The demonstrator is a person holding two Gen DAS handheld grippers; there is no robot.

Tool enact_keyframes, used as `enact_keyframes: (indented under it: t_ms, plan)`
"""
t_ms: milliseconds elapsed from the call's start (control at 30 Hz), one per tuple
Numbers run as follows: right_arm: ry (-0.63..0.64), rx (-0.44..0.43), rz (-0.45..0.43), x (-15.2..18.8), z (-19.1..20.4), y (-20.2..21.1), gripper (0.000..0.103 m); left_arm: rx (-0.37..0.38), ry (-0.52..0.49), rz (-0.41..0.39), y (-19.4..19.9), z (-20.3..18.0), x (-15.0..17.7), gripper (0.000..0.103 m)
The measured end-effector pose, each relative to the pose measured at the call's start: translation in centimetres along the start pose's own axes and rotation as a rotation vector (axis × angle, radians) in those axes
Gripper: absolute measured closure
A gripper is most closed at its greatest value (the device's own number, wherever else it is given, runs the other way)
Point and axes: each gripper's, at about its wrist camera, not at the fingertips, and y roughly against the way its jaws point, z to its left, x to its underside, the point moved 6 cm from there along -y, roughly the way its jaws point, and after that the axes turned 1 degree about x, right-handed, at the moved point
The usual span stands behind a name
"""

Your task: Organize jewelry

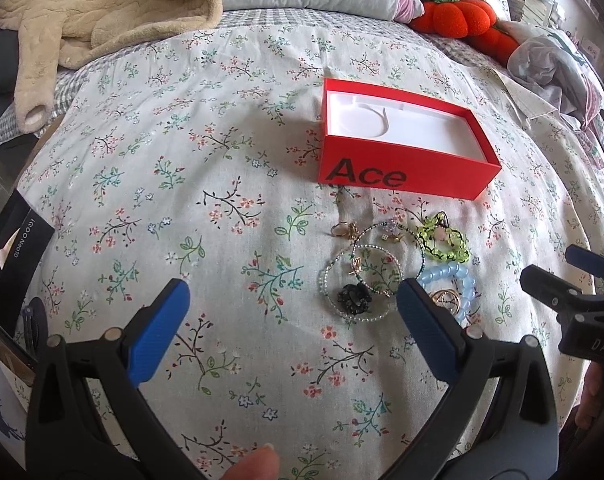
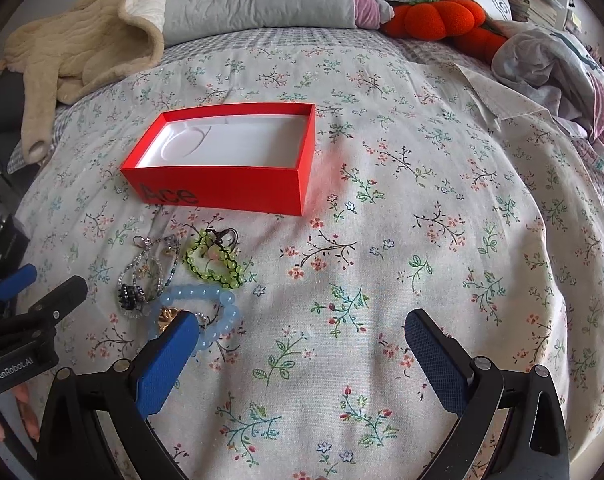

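Both hand-held grippers gape wide, holding nothing. Your left hand-held gripper is nearly over the clear bead bracelet; pinch just that strand, then lift toward the red box ahead.

One open red box printed "Ace" sits on the floral bedspread, and just in front of it lies one cluster of jewelry: one pale blue bead bracelet, one yellow-green bead bracelet, two thin clear-bead loops, one dark flower-shaped piece, and a few small gold pieces too tangled to count. Toward the far edge lie one beige fleece garment and one orange plush toy. Two grippers show: the left gripper and the right gripper, each with two blue-padded fingers.
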Motion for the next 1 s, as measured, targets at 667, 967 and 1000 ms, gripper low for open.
enact_keyframes:
  t_ms: [667,967,1000]
  plan:
    - [-0.011,-0.352,0.135,-2.4,3.2,-7.0,0.064,0.252,0.122,0.138,-3.8,1.6,-1.7,0.011]
    - [0.019,-0.363,0.126,-2.8,4.1,-8.3,0.094,0.380,0.140,0.165,-5.0,0.4,-2.4,0.043]
    - [0.018,-0.360,0.123,-2.9,4.0,-8.1,0.095,0.397,0.143,0.172,-5.0,0.2,-2.4,0.048]
